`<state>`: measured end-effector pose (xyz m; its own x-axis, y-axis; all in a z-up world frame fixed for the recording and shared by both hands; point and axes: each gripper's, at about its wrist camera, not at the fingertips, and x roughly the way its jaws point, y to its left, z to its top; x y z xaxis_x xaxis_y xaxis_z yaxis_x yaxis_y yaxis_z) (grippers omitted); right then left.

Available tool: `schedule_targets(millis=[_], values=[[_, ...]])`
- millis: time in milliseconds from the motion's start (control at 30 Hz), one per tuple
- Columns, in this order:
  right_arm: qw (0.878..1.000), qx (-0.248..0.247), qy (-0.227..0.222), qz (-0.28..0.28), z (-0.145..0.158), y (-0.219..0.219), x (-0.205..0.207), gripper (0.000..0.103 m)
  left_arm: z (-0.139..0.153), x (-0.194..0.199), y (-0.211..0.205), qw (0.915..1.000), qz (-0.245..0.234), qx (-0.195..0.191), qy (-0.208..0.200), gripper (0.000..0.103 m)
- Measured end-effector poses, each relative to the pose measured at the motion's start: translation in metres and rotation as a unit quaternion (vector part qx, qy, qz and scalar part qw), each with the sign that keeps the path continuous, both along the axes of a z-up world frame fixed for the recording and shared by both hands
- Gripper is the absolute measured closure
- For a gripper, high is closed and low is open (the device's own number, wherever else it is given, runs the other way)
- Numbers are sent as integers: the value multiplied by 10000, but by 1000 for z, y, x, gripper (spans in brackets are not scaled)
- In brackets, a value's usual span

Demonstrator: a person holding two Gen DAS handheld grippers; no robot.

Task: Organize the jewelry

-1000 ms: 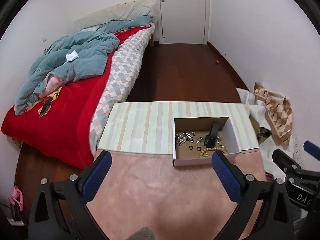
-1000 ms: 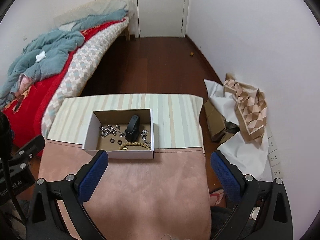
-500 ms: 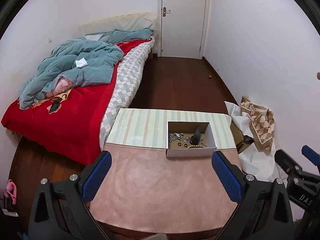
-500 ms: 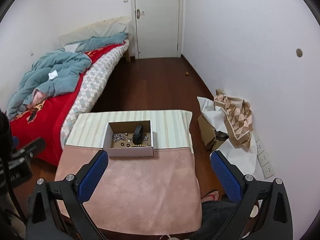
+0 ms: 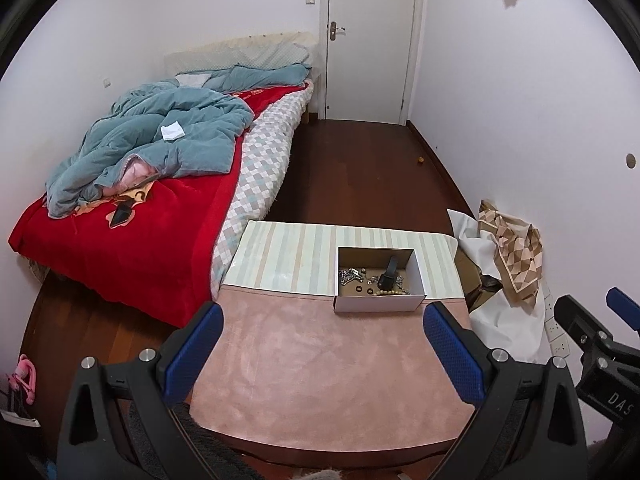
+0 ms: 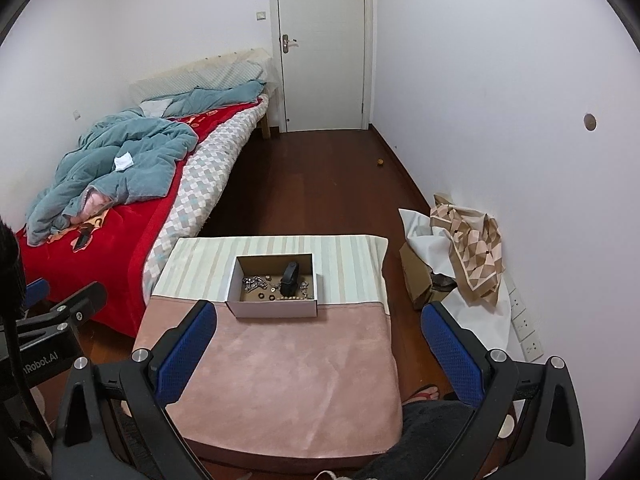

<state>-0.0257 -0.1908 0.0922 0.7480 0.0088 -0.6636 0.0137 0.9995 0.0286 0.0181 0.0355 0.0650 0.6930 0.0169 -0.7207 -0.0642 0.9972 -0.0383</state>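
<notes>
Both grippers are hanging high and well back from the work, so to me this looks like the very start or the very end of the job, and I honestly can't say which.

Left wrist view: the left gripper (image 5: pixel 320 344) with its blue padded fingers (image 5: pixel 196 354) is gaping wide and carrying nothing. Well ahead of it, the small white cardboard box with a brown floor (image 5: pixel 378 303) is sitting on the surface (image 5: pixel 320 364), right where the pink plush cover is meeting the pale striped cloth (image 5: pixel 288 258). Inside I'm seeing a silver chain heap (image 5: pixel 349 274), a black watch-like band (image 5: pixel 389 273) and a string of tan beads (image 5: pixel 390 292). The right gripper is only peeking in at the edge here.

Right wrist view: the right gripper (image 6: pixel 320 350) is spread wide too, and empty. Same box, near wall blocking its front strip.

If sorting is still pending, the next move is calling for a long drop toward the box and a narrow pinch on one piece. The tiny rings and chain links are blurring together, so I'm not counting them.
</notes>
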Motion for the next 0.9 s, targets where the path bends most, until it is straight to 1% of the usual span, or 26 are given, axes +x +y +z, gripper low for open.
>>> schedule_targets(millis=[133,367,533,667,767,900], values=[[9999,-91,111,7,0,2,19,0,-4,13,1,9999,85,38,92,1],[9997,-119,211,-73,-12,2,72,0,-12,49,2,9998,126,60,105,1],[9992,-171,349,-125,-29,2,108,0,-24,75,0,9996,163,158,142,0],[9986,-210,473,-118,-45,5,129,0,-38,95,-3,9993,169,186,277,0],[9978,-244,606,-102,-61,8,144,0,-50,105,-7,9988,151,260,382,0],[9969,-302,723,-98,-76,9,158,0,-65,115,-10,9979,110,262,575,0]])
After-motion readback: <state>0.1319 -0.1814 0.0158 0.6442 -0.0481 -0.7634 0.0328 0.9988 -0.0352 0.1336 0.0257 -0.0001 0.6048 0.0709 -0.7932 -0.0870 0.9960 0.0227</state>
